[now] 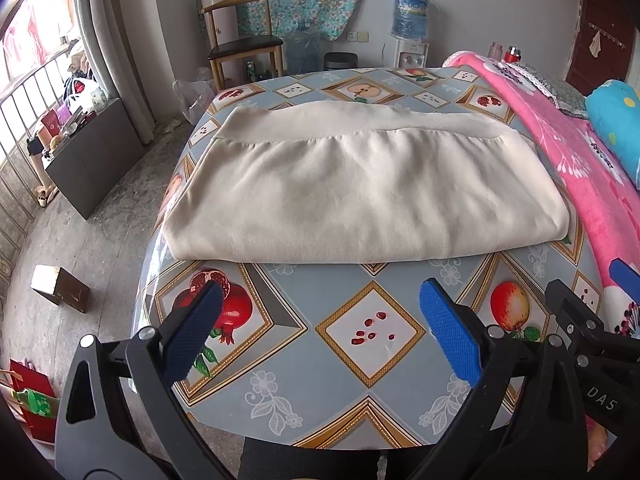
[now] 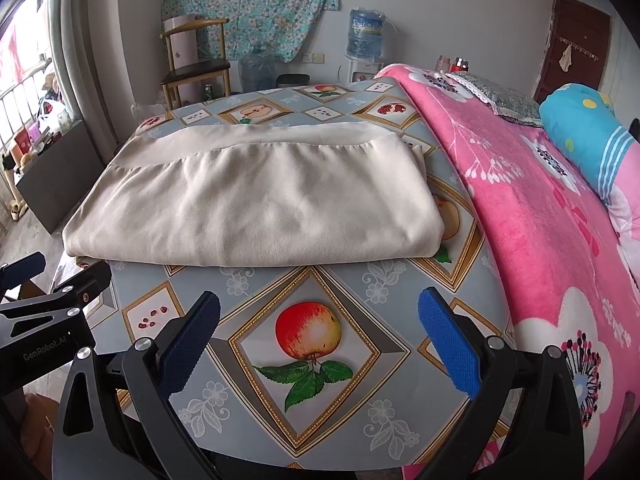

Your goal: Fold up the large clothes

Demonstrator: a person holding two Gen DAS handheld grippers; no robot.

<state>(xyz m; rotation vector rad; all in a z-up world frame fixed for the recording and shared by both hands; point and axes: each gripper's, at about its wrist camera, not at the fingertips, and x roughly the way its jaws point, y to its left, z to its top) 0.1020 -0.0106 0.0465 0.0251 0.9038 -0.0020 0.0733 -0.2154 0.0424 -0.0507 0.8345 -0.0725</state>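
Note:
A beige garment (image 1: 360, 188) lies folded into a flat rectangle on the fruit-patterned table (image 1: 304, 360), its ribbed hem along the far edge. In the right wrist view the same garment (image 2: 256, 208) fills the middle of the table (image 2: 360, 412). My left gripper (image 1: 320, 304) hovers open above the near table edge, short of the garment's front fold, with nothing between its blue pads. My right gripper (image 2: 320, 308) stands open beside it, also short of the fold and empty. Part of the right gripper (image 1: 588, 320) shows at the left wrist view's right edge.
A bed with a pink flowered blanket (image 2: 540, 216) and a blue pillow (image 2: 580, 136) adjoins the table's right side. A wooden chair (image 1: 244, 40), water bottles (image 1: 410, 14) and a bin stand beyond the far edge. A small box (image 1: 60, 288) lies on the floor at left.

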